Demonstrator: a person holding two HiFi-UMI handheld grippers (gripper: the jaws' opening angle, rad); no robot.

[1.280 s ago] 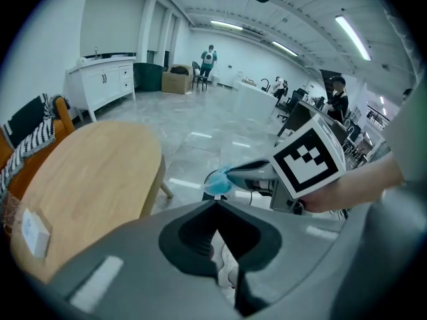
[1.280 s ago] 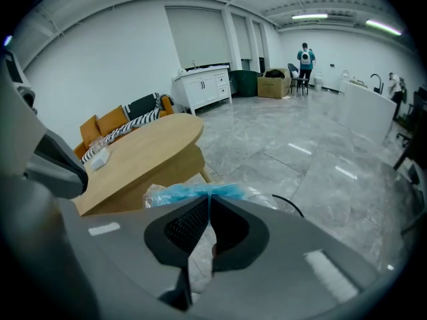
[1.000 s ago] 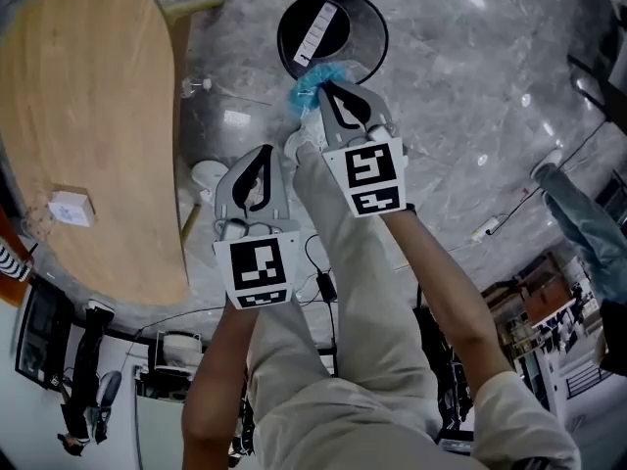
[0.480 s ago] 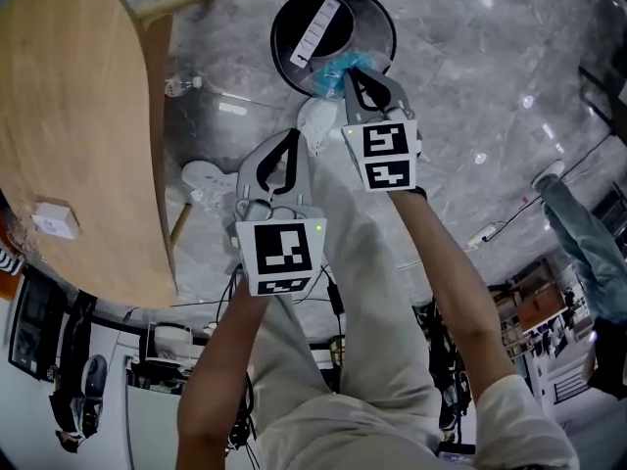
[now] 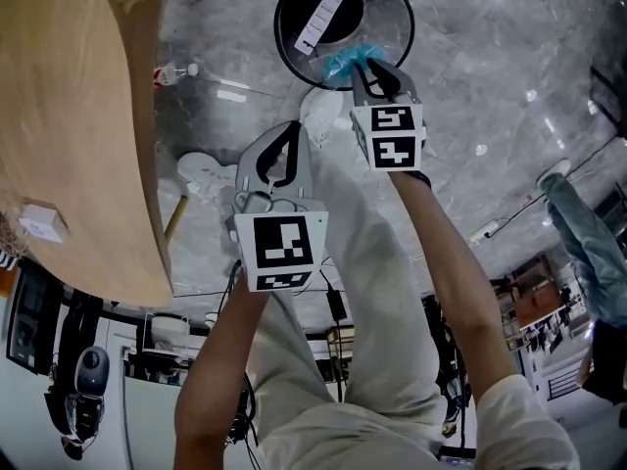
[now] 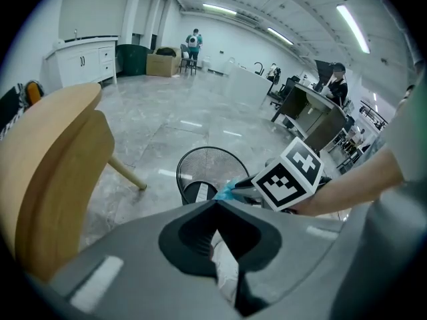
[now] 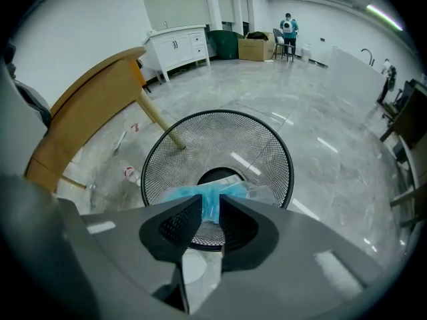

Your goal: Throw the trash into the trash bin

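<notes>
A black mesh trash bin (image 5: pixel 392 13) stands on the grey marble floor ahead of my feet, with a white paper strip (image 5: pixel 321 16) lying inside it. My right gripper (image 5: pixel 364 65) is shut on a crumpled blue plastic wrapper (image 5: pixel 345 62) and holds it over the bin's near rim. In the right gripper view the wrapper (image 7: pixel 210 202) sticks out between the jaws, above the bin (image 7: pixel 267 152). My left gripper (image 5: pixel 284 133) hangs lower and to the left, shut with nothing in it. Its own view shows the bin (image 6: pixel 200 165) and the wrapper (image 6: pixel 225 191) ahead.
A rounded wooden table (image 5: pixel 69 116) fills the left, with a small white box (image 5: pixel 39 225) on it. A plastic bottle (image 5: pixel 171 70) lies on the floor by its leg. Cables run under my legs. Another person's sleeve (image 5: pixel 578 223) shows at the right edge.
My right gripper has carried the blue wrapper forward, from short of the bin to over its near rim. The left gripper moved forward a little and stayed shut.
</notes>
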